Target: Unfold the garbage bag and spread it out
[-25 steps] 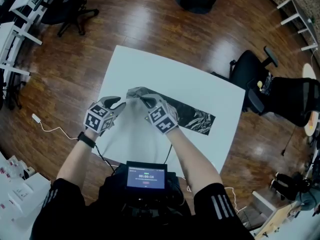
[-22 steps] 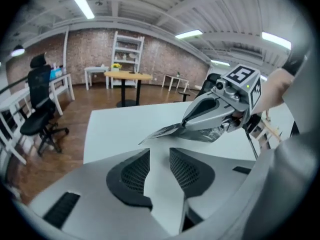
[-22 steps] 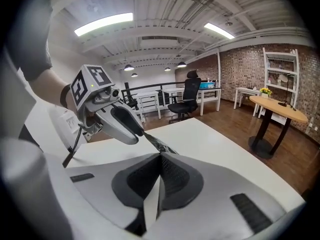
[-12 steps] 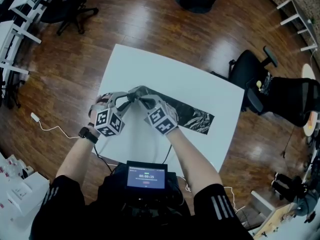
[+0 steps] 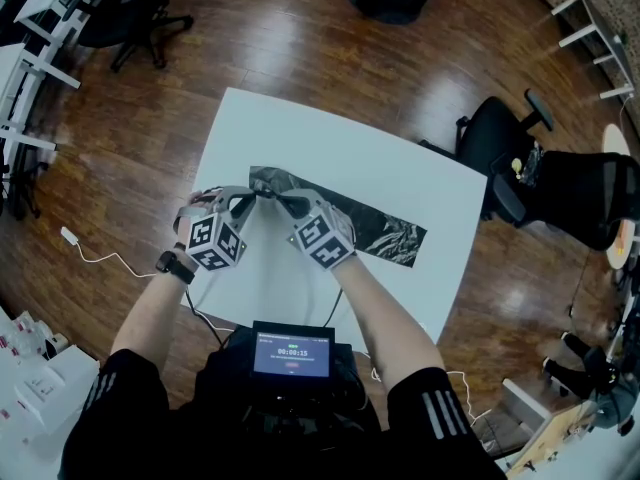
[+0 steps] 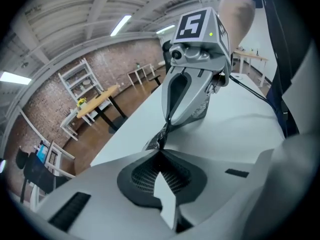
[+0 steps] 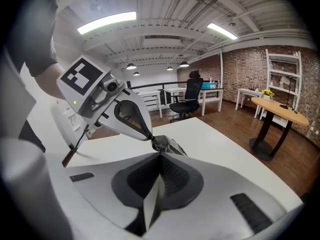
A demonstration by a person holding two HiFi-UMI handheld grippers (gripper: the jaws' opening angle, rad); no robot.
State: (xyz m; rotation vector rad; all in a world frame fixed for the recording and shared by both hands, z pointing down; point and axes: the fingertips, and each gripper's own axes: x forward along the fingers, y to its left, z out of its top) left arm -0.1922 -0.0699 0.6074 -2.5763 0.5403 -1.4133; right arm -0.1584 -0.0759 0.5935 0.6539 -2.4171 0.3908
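At tips of both grippers: end of garbage bag (image 5: 352, 220), pinched. L gripper (image 5: 257, 197) jaws just closed on it; R gripper (image 5: 281, 199) clamped on it too, tips nearly touching. Rest of bag lies on table (image 5: 300, 128), stretching beyond R gripper.

Black short-sleeved top, white stripes on the left sleeve (image 5: 100, 393) and the right sleeve (image 5: 438, 408). Black wristband (image 5: 172, 265) on the left wrist. Black chest box with a lit screen (image 5: 291, 352). Both the left gripper (image 5: 258, 197) and the right gripper (image 5: 278, 199) have light grey shells and dark ribbed pads. Each carries a cube of black-and-white square markers with a small green light. Thin black cables (image 5: 205, 316) trail from them.
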